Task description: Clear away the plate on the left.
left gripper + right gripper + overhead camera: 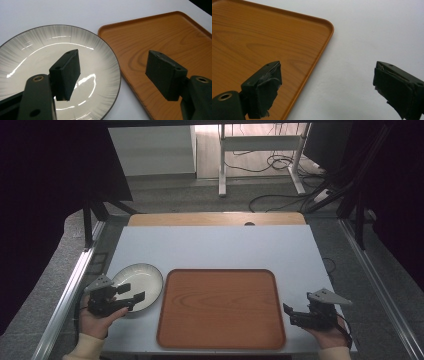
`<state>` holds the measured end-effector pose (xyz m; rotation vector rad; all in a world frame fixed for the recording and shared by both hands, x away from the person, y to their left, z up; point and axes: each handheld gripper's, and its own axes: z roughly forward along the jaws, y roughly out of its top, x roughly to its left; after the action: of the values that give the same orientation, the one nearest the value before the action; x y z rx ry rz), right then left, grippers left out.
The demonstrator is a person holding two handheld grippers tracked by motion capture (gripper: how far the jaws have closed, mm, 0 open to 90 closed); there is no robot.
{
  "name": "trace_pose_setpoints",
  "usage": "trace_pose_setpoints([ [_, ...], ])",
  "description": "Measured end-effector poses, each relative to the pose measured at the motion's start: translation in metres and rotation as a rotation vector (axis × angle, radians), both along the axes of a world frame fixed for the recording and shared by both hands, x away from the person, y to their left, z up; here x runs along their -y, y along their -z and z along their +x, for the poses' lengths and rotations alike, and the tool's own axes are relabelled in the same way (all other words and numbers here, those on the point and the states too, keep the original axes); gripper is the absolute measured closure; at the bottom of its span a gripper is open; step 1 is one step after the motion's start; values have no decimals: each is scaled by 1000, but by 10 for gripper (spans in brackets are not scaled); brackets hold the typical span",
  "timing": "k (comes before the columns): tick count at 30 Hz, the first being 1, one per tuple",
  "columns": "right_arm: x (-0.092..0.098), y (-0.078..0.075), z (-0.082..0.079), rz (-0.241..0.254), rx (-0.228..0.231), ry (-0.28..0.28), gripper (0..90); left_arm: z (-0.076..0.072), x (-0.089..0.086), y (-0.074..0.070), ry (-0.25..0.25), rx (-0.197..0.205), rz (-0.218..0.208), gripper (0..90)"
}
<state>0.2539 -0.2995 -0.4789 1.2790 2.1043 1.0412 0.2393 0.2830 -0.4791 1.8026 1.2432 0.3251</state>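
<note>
Left claw (134, 295): held in the person's left hand (95, 320) at about 8 o'clock on the worktop, jaws spread wide with nothing between them; in the high view its tips hang over the near rim of the plate, whether touching it I cannot tell.
Left claw, its own view: one jaw stands over the plate's pale inside, the other over the tray's wooden floor, so the gap spans the plate's rim and the tray's edge.
Right claw (291, 314): held in the person's right hand (330, 336) at about 4 o'clock, jaws spread, empty, pointing toward the tray's right edge and just clear of it.
Right claw, its own view: one jaw stands over the tray's corner, the other over bare white worktop.
Plate (145, 277): round, off-white with a dark rim, flat on the worktop at about 8 o'clock, just beside the tray's left edge; the two look barely apart.
Tray (220, 307): wood-grain, rounded corners, raised lip, lying at 6 o'clock in the near middle, with nothing on it.
Worktop (215, 247): white sheet, bare from the centre out to 12 o'clock.
Wooden strip (215, 218): along the far edge at 12 o'clock.
</note>
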Motion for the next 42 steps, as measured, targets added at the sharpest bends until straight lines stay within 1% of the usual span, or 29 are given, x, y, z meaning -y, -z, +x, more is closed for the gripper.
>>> trace_pose_setpoints([
  [6, -1, 2, 1, -3, -19, -5, 93, 1, 0, 0, 10, 0, -3, 251],
  [8, -2, 1, 1, 16, -25, -4, 95, 0, -1, 0, -6, 10, -1, 254],
  [9, -2, 1, 0, 17, -24, -6, 96, 0, -2, -1, -6, 11, -2, 254],
  [12, -3, 1, 0, 9, -23, -9, 99, 0, -2, -1, -5, 8, -9, 252],
  [16, -2, 2, -1, 4, -29, -11, 101, 1, 2, 1, 10, -6, 1, 248],
  [18, -2, 2, -1, 2, -30, -13, 101, 1, 2, 1, 11, -7, 2, 246],
  [21, -2, 4, 1, -14, -39, -15, 104, 2, 1, 1, 10, -8, 3, 245],
  [29, -2, 3, 1, -18, -39, -16, 105, 2, 1, 1, 11, -11, 0, 246],
  [32, -2, 3, 1, -17, -37, -17, 107, 2, 0, 0, 8, -7, -6, 246],
  [35, -2, 3, 1, -18, -35, -18, 108, 1, 0, -2, 2, 7, -5, 255],
  [42, -2, 4, 1, -23, -37, -20, 110, 2, 0, -4, 6, 16, 5, 255],
])
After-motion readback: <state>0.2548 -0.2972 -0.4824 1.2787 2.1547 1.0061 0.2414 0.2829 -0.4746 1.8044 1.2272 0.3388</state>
